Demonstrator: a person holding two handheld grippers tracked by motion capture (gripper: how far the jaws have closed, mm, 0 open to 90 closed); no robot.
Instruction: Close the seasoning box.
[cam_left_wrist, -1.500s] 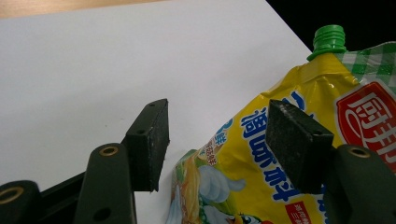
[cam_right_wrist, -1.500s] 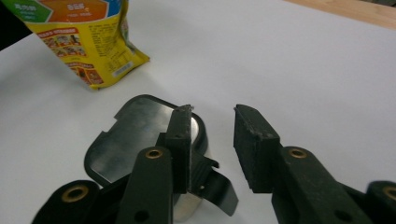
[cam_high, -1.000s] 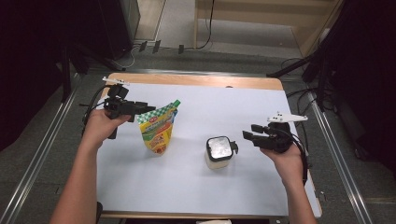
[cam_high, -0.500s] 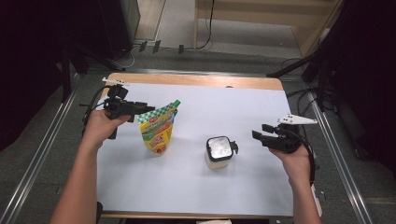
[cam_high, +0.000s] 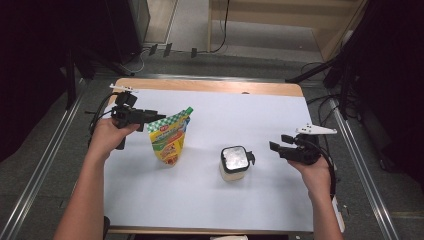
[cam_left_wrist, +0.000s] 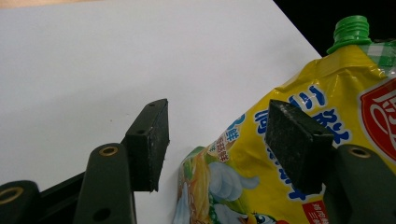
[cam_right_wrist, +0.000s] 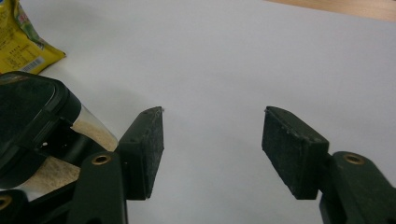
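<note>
A yellow pouch (cam_left_wrist: 299, 154) with a green cap lies by the left gripper (cam_left_wrist: 217, 135)'s open, empty jaws, behind the right-hand one.

Glossy plastic pouch (cam_left_wrist: 299, 154), matt white tabletop (cam_high: 240, 200)

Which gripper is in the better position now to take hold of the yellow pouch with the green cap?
Left. The left gripper is open right at the top of the yellow pouch, one of its fingers already in front of it. The right gripper is open beyond the jar, farther from the pouch.
</note>
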